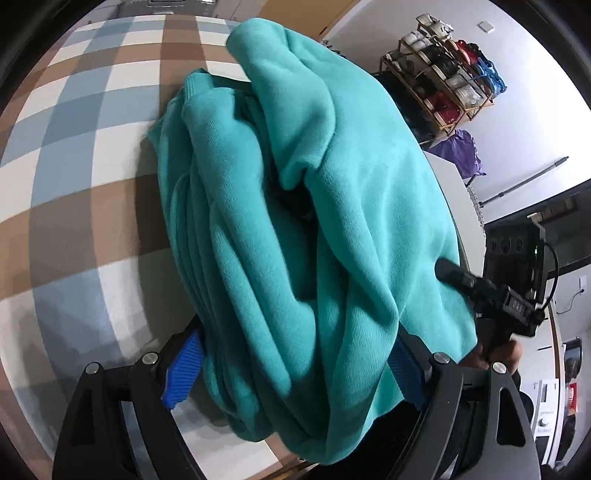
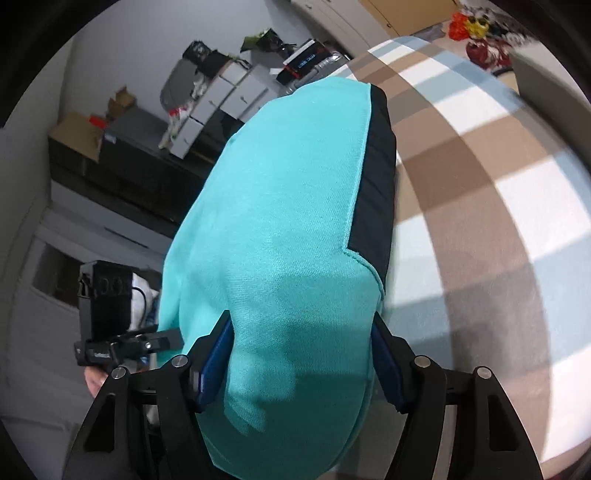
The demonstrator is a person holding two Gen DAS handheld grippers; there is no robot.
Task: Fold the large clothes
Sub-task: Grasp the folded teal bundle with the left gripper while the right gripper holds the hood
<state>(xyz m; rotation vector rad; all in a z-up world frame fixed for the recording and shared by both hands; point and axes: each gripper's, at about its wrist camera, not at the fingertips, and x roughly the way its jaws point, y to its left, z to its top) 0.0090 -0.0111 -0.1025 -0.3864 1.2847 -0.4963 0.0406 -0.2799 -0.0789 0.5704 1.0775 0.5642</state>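
Note:
A teal sweatshirt [image 1: 295, 192], folded into a thick bundle, lies partly on the checked tablecloth [image 1: 74, 155] and hangs over its near edge. My left gripper [image 1: 295, 354] has its blue pads against both sides of the bundle's near end. A black finger [image 1: 454, 275] of the right gripper presses into the cloth at the right. In the right wrist view the sweatshirt [image 2: 280, 229] shows a smooth teal face with a black band [image 2: 376, 166] along one side. My right gripper [image 2: 301, 332] is shut on it, and the cloth fills the whole gap.
The checked tablecloth [image 2: 487, 192] stretches beyond the bundle. A shoe rack [image 1: 443, 81] and a purple bag [image 1: 465, 151] stand by the wall. Drawers and cardboard boxes [image 2: 221, 92] are at the far side, and a red and yellow object [image 2: 476, 29] is past the table.

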